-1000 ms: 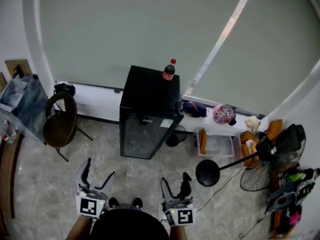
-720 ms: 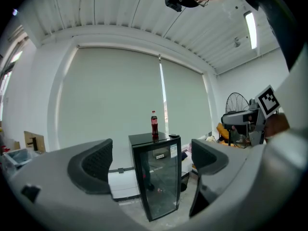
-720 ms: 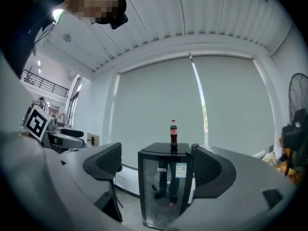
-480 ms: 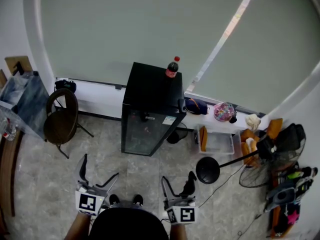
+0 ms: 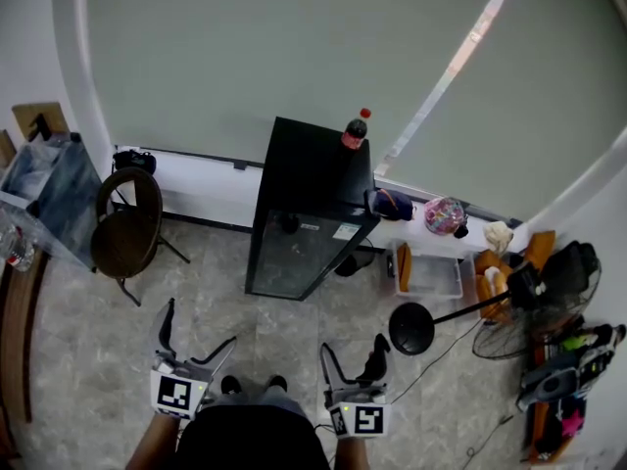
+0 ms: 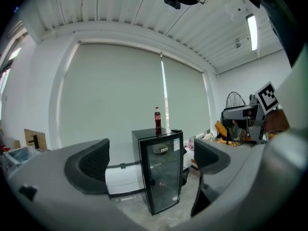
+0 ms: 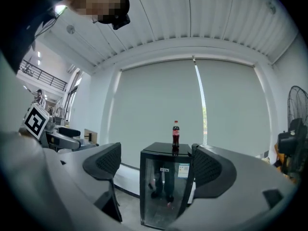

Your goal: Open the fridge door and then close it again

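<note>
A black fridge (image 5: 312,179) with a glass door (image 5: 291,260) stands against the window wall, its door closed. A cola bottle (image 5: 355,130) stands upright on its top. Both grippers hang well short of it over the floor at the bottom of the head view. My left gripper (image 5: 199,331) is open and empty, and so is my right gripper (image 5: 354,353). In the left gripper view the fridge (image 6: 161,174) and the bottle (image 6: 157,120) show far off between the spread jaws. The right gripper view frames the fridge (image 7: 166,186) and the bottle (image 7: 175,134) the same way.
A dark round chair (image 5: 125,233) stands left of the fridge. To the right are a white ledge (image 5: 431,241) with a pink bag (image 5: 443,216), a white bin (image 5: 428,277) and a floor fan (image 5: 412,329). More clutter lies at the far right (image 5: 563,370).
Both grippers' jaws have spread wider than a second ago. The grippers have shifted slightly across the floor and the fridge sits further right in the head view. Its door stays closed.
</note>
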